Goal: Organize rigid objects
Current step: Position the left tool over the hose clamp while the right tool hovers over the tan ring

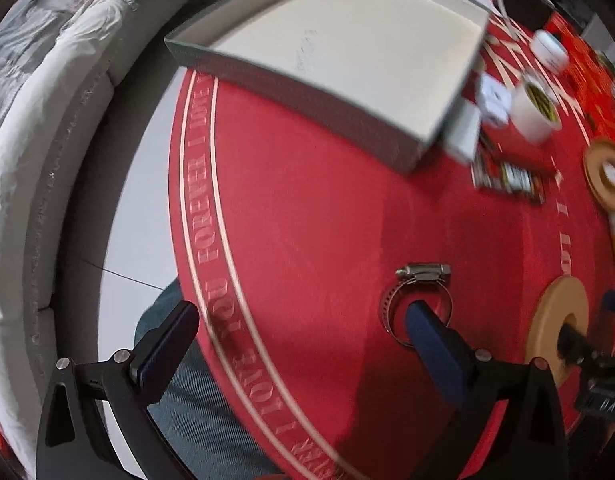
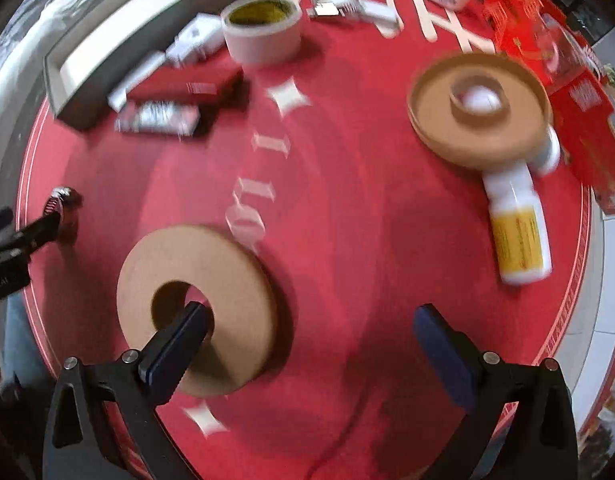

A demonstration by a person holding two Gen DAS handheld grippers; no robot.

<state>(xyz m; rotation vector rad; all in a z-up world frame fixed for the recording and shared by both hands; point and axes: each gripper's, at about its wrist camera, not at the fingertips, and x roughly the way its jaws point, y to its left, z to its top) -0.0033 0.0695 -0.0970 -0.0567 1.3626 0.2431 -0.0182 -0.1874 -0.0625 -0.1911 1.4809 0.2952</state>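
I had both grippers low over the round red mat (image 1: 307,240), each one lined up on its own piece. The left gripper (image 1: 303,332) had its jaws spread wide, and I had threaded its right finger (image 1: 431,340) through the loop of the metal hose clamp (image 1: 421,300), which lay on the mat at about 4 o'clock in the left wrist view. That put one pad inside the ring and the other far outside, over the mat's edge, so closing would have pinched the band rather than knocked it away.

The right gripper (image 2: 311,344) was likewise wide open, pinching nothing. Its left finger (image 2: 179,344) sat in the hole of the flat cardboard ring (image 2: 227,280), at roughly 7 o'clock in the right wrist view, for the same reason: I judged a flat disc was easier to catch through its hole than by its thin rim.

The empty open box (image 1: 347,64) stood at 12 o'clock in the left view, and I took it as where things should go. Close beside its corner lay small white boxes, a dark red packet (image 2: 179,92) and a tape roll (image 2: 261,28). A second cardboard ring (image 2: 479,108) sat at 2 o'clock in the right view, with a white bottle (image 2: 515,224) lying on its side, touching its near edge. Nothing was in the box yet, so I judged the sorting barely begun.
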